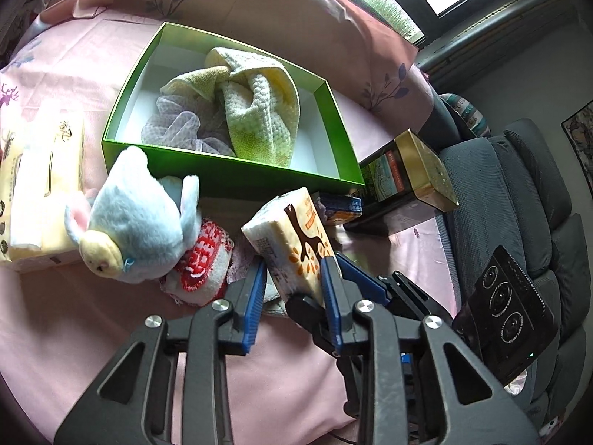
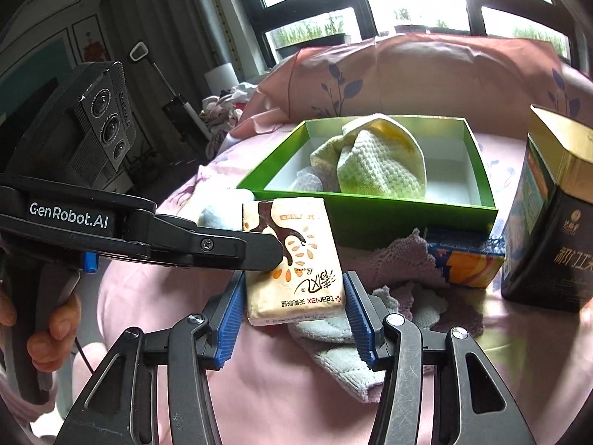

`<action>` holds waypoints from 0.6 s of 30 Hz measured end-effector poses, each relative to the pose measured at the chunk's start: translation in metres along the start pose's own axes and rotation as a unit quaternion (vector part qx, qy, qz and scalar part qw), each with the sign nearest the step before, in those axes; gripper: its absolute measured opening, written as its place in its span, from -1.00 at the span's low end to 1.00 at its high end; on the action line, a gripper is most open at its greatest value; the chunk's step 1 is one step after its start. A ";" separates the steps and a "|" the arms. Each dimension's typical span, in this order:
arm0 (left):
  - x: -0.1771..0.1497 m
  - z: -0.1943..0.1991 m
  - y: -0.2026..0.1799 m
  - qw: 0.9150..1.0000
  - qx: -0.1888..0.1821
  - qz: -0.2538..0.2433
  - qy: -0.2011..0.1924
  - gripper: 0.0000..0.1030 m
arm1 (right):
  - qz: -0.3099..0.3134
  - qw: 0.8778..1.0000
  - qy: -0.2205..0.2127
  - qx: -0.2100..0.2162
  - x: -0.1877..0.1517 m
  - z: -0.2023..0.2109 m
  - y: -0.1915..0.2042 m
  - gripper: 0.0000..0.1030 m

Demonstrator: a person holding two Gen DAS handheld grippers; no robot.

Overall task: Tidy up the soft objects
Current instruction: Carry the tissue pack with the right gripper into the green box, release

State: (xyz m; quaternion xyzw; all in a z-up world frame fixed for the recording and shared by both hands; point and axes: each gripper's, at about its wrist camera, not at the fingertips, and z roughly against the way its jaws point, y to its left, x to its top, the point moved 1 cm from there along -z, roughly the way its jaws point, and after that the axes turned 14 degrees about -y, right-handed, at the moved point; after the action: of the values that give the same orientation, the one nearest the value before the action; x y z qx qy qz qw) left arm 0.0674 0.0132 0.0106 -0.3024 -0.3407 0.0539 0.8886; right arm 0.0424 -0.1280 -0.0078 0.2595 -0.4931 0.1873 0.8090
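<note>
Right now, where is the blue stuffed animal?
In the left wrist view, the blue stuffed animal lies on the pink bedspread at the left, just in front of the green box and beside the big tissue pack.

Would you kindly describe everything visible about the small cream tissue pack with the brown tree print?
The small cream tissue pack with the brown tree print is a soft, plastic-wrapped rectangular block with orange leaf marks and printed lettering. It is lifted and tilted above the pink bedsheet, in front of the green cardboard box. Both claws grip it: the left claw pinches its narrow sides, the right claw clamps across its width. Nothing else visibly touches it.
</note>
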 end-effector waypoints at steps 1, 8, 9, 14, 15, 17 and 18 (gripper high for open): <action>0.004 0.003 -0.004 1.000 -0.001 -0.006 -0.005 -0.47 | 0.005 1.000 -0.006 0.000 0.006 0.002 0.002 0.04; 0.044 0.017 -0.022 0.998 0.005 -0.043 -0.035 -0.46 | 0.032 0.999 -0.042 -0.006 0.049 -0.004 0.009 0.04; 0.051 0.016 -0.022 0.998 0.007 -0.045 -0.039 -0.45 | 0.033 0.998 -0.046 -0.006 0.054 -0.007 0.009 0.04; 0.082 0.007 -0.017 0.998 0.018 -0.042 -0.046 -0.44 | 0.037 0.998 -0.052 -0.008 0.076 -0.032 0.004 0.04; 0.088 0.005 -0.015 0.998 0.021 -0.042 -0.047 -0.43 | 0.037 0.998 -0.052 -0.007 0.079 -0.038 0.002 0.04; 0.097 -0.001 -0.009 0.998 0.027 -0.039 -0.048 -0.43 | 0.033 0.998 -0.050 -0.003 0.083 -0.050 -0.002 0.04; 0.101 -0.005 -0.005 0.998 0.030 -0.037 -0.046 -0.43 | 0.029 0.999 -0.046 -0.002 0.085 -0.057 -0.005 0.04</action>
State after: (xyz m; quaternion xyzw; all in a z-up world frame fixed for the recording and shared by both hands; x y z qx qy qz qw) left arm 0.1473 0.0368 0.0687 -0.2595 -0.3906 0.0447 0.8821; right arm 0.1227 -0.0938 0.0451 0.2521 -0.5377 0.1970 0.7801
